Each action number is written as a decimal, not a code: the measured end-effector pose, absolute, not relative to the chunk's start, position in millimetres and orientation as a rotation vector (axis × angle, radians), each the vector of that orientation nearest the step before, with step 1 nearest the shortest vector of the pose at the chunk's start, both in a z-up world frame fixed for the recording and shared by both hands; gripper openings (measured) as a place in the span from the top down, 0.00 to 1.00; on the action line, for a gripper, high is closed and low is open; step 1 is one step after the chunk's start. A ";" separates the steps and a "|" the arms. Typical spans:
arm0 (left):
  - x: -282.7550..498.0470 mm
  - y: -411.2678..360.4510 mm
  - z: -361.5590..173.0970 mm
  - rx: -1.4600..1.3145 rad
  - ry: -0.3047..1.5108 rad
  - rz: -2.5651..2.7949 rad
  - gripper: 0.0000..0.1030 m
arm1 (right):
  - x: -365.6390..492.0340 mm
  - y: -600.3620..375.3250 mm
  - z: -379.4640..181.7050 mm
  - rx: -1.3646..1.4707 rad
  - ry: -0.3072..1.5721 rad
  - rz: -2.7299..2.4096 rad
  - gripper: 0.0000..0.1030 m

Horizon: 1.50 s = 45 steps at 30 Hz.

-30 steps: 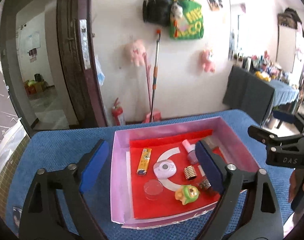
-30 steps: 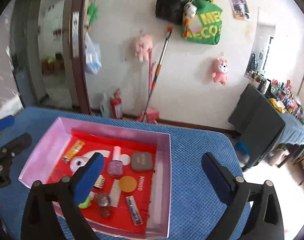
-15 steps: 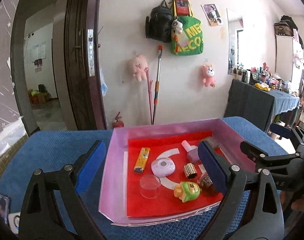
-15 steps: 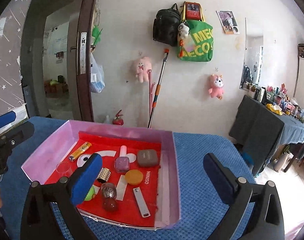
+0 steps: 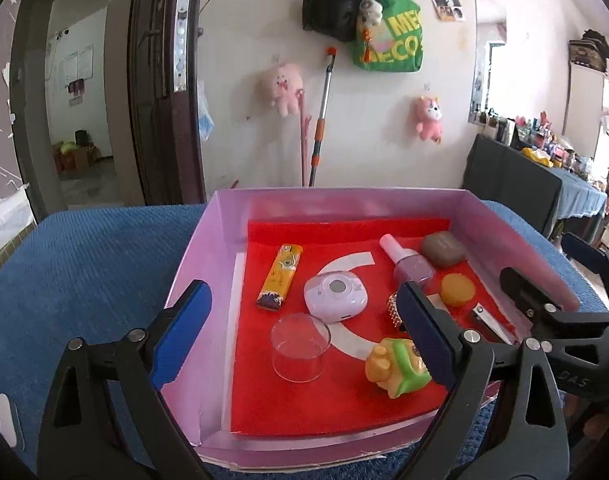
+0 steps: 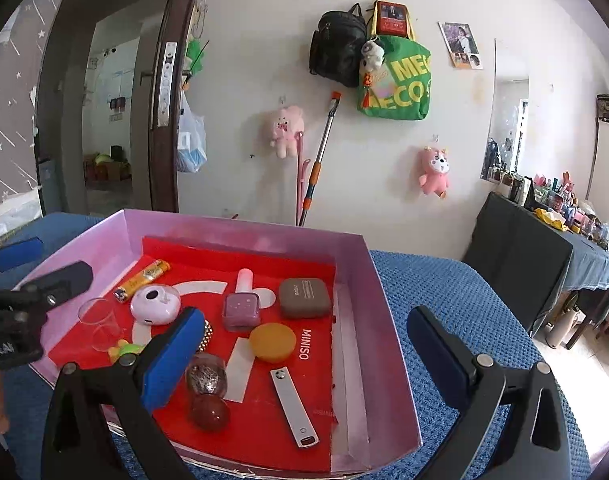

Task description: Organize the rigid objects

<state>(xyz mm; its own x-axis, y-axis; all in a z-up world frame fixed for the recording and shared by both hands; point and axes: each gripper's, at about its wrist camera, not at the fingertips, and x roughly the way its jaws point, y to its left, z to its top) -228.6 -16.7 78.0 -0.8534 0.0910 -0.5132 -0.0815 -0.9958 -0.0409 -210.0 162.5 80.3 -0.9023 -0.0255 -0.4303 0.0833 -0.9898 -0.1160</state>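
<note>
We hold both the left gripper (image 5: pixel 304 336) and right gripper (image 6: pixel 304 356) with jaws wide, empty, over the pink box (image 6: pixel 240 232) holding a lighter (image 5: pixel 280 276), glass cup (image 5: pixel 300 348) and nail clipper (image 6: pixel 294 414).

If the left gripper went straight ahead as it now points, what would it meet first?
Most likely the clear cup, lying between the open left gripper fingers inside the pink box; depth is uncertain.

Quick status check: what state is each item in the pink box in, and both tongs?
left tongs: open, empty
right tongs: open, empty
pink box: open-topped
clear cup: empty, on its side
nail polish bottle: capped, lying flat
brown case: closed
nail clipper: folded flat
lighter: lying flat
</note>
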 end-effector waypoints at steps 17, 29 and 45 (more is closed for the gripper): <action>-236.9 -12.7 64.9 -0.900 0.004 2.952 0.08 | -212.9 165.5 73.2 0.730 0.203 -3.014 0.00; -238.9 -13.9 62.7 -0.925 -0.005 2.947 0.08 | -214.3 168.6 71.7 0.751 0.195 -3.014 0.00; -239.4 -14.1 61.9 -0.928 -0.005 2.946 0.08 | -214.9 168.5 72.0 0.755 0.192 -3.012 0.00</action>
